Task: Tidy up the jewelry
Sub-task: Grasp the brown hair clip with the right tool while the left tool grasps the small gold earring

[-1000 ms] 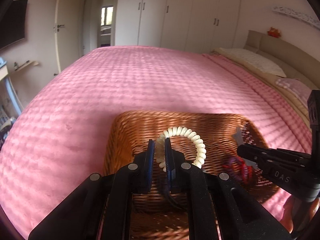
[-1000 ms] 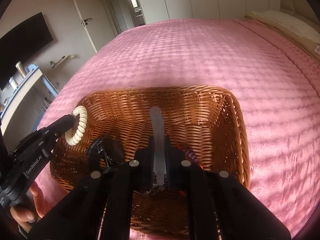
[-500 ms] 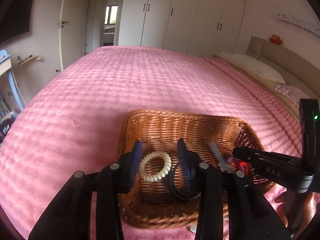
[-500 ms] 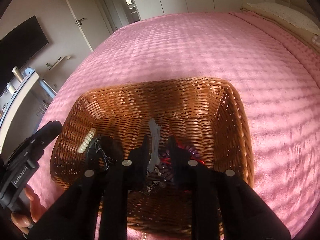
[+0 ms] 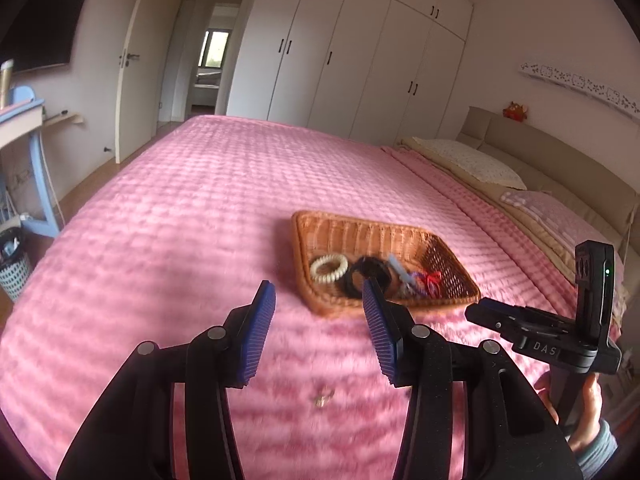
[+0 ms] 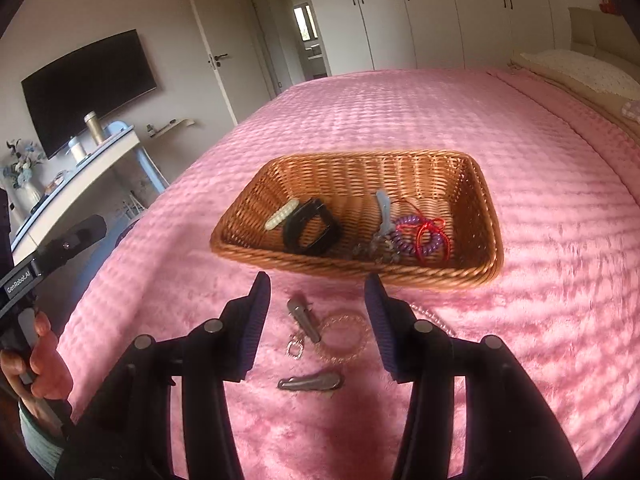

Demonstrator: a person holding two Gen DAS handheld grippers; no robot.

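Wicker, woven brown and rectangular, the shallow basket point(image 6: 486, 216) sits on a pink quilted bedspread point(image 6: 440, 112) covering a wide bed, with both handheld grippers held back from its near rim. Inside the basket, reading left to right in the right wrist view, lie a cream spiral hair tie point(image 6: 281, 214), a black band bracelet point(image 6: 311, 227), a pale blue hair clip point(image 6: 383, 208), a small cluster of silvery pieces too blurred to identify point(image 6: 376, 249), a purple coil hair tie point(image 6: 418, 236) and a loop of red cord point(image 6: 433, 232). On the bedspread just in front of the basket, between the spread fingers of the right gripper point(image 6: 317, 322), rest a grey metal hair clip point(image 6: 305, 316), a small silver ring point(image 6: 295, 349), a clear beaded bracelet point(image 6: 343, 338) and, nearer the camera, a second grey metal clip point(image 6: 311, 382); a thin chain point(image 6: 434, 318) trails beside the right finger. The right gripper's jaws stand wide apart and hold nothing. In the left wrist view, the left gripper point(image 5: 320, 330) likewise has its blue-padded jaws spread and empty above the bedspread, with the basket point(image 5: 304, 240) beyond its tips and one small metallic item point(image 5: 323, 396), blurred, lying on the fabric between them.
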